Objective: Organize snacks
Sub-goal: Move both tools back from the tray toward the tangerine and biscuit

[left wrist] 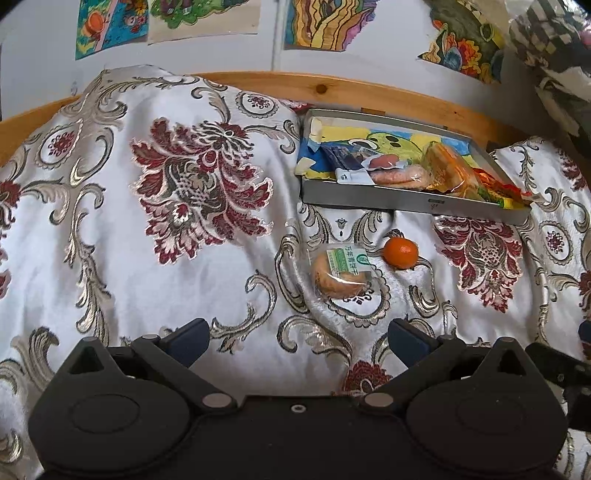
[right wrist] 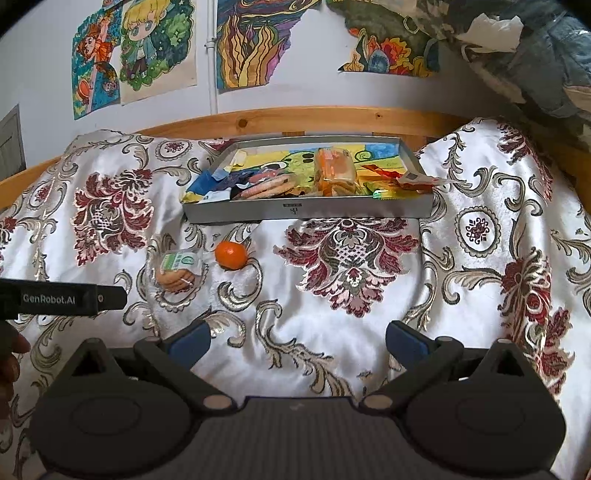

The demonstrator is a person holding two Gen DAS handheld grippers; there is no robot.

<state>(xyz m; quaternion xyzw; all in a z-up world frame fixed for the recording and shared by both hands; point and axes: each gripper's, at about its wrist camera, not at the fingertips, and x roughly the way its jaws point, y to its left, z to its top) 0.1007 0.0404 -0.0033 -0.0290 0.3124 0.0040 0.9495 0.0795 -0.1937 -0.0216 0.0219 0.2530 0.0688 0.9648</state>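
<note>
Two loose snacks: a clear-wrapped pack of round biscuits with a green label and a small round orange mandarin lie on the white satin bedspread with dark red and silver flower pattern, just in front of the tray's near wall
Biscuit pack and mandarin: close beside each other but apart, the pack nearer the bedspread's front edge, both toward the tray's left corner
Tray: a shallow grey metal rectangle lined with a bright cartoon drawing, set on the bedspread close against the pale wooden bed rail at the far edge
Tray contents: a wrapped pack of round pinkish biscuits, an orange-wrapped sandwich-biscuit pack and a red-orange sachet hanging over the right corner
Left gripper: black body, blue-padded fingers spread wide, nothing between them, poised above the bedspread short of the biscuit pack; its black side bar shows at the left edge of the right wrist view
Right gripper: jaws likewise wide apart and empty, over bare bedspread in front of the tray, well apart from both loose snacks
Wall: white, hung with coloured drawings above the rail
</note>
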